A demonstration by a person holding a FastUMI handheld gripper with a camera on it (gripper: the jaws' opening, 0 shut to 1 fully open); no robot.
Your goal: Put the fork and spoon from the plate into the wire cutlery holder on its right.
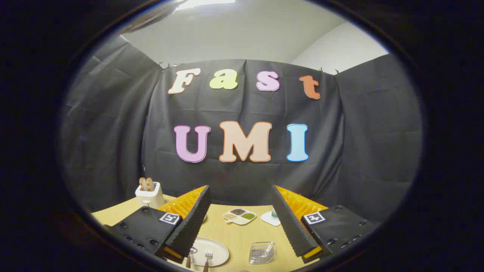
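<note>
Gripper [242, 226]: fingers wide, empty. Fork [207, 258], spoon [190, 257] on plate [221, 249], 7 o'clock, handles nearward; wire cutlery holder [262, 252] at plate's 3 o'clock.

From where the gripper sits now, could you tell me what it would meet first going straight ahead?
The open gripper points above the table, so probably the booth's black cloth wall; depth is unclear.
</note>
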